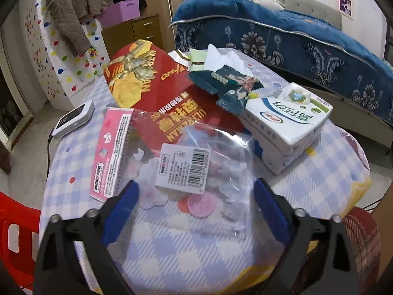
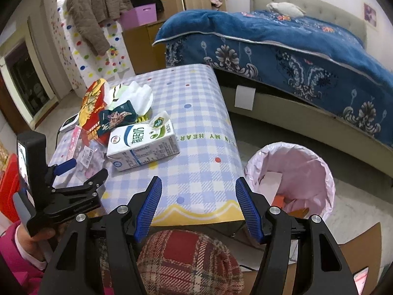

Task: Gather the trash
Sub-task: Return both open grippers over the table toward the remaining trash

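Though crumpled, clear sticker bag [image 1: 196, 169], barcode-labelled.

You are working in a lived-in bedroom at home. A bed [image 2: 307, 56] with a padded grey headboard [image 2: 294, 0] is taking up the far side, and a dark blue floral blanket [image 2: 270, 39] is hanging over its edge. Padded jackets [image 2: 95, 7] are hanging by a wall covered in coloured dots [image 2: 98, 56], next to a wooden drawer cabinet [image 1: 145, 29] that is carrying a purple storage basket [image 2: 140, 14]. You are standing at a small table [image 2: 196, 113] wearing a blue checked cloth, and a waste bin [image 2: 294, 172] lined with a pink bag is sitting on the floor off the table's right edge.
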Tool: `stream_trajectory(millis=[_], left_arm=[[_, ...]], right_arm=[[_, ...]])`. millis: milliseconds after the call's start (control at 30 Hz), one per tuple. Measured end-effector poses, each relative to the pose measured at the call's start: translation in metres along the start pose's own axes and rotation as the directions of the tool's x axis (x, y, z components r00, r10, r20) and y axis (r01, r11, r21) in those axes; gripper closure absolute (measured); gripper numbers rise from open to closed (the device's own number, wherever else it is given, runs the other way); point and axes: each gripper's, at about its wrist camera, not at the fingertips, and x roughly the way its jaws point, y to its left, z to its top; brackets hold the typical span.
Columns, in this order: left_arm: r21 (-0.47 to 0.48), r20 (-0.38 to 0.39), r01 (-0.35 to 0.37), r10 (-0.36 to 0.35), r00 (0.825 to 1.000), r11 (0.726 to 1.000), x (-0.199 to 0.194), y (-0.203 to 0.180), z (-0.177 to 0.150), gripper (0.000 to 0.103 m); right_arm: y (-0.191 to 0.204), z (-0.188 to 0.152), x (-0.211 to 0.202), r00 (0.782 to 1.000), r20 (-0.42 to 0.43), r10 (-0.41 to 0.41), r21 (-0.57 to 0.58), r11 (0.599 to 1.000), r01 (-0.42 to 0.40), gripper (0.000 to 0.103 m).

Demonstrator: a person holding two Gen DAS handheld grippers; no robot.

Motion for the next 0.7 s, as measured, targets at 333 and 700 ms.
stream_trajectory(millis=[333,700], left_arm=[[-0.009,0.003,0.08,-0.08,0.997,0.997,0.001,0.016,0.0,0.029],[0.028,0.022,0.146,-0.147,0.989,0.989,-0.047,0.028,-0.013,0.096]], right_arm=[[-0.001,-0.003,0.004,1.0,-0.004,0.022,-0.001,1.0,-0.022,0.04],[0.006,-0.004,-0.009,0.999,0.02,0.026,-0.03,0.999,-0.025,0.04]])
